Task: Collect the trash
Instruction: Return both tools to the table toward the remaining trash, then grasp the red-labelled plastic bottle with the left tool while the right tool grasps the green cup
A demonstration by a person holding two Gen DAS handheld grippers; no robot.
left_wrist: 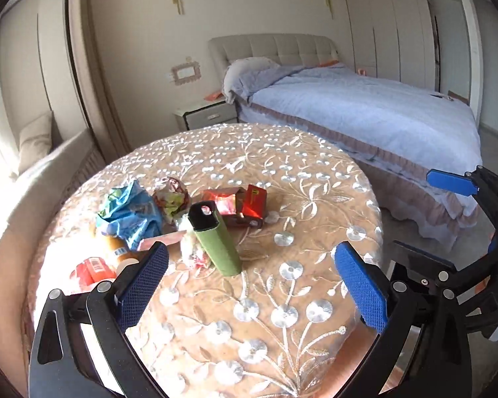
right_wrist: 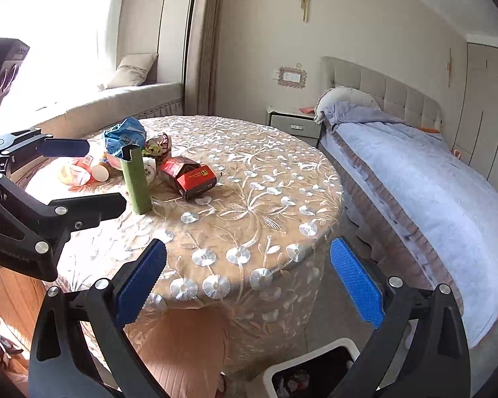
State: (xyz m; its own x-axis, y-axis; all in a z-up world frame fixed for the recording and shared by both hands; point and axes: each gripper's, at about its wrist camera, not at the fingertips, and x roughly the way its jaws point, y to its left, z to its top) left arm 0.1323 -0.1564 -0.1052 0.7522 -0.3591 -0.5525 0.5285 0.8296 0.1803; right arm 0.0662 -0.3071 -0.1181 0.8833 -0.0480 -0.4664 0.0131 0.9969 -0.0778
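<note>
A pile of trash lies on the round table (left_wrist: 282,298): a green box (left_wrist: 215,242), a red carton (left_wrist: 245,204), a crumpled blue bag (left_wrist: 129,212), a crumpled wrapper ball (left_wrist: 171,195), an orange bottle (left_wrist: 118,248) and a red wrapper (left_wrist: 93,268). My left gripper (left_wrist: 252,285) is open and empty just short of the green box. My right gripper (right_wrist: 249,282) is open and empty over the table's near edge (right_wrist: 265,265), with the green box (right_wrist: 136,182) and red carton (right_wrist: 196,179) beyond. The left gripper (right_wrist: 76,172) shows at the left of the right wrist view.
A white bin (right_wrist: 308,371) with trash inside stands on the floor below the table. A bed (left_wrist: 365,112) with a blue cover lies to the right, a nightstand (left_wrist: 206,116) behind. A cushioned window seat (right_wrist: 116,99) runs along the left.
</note>
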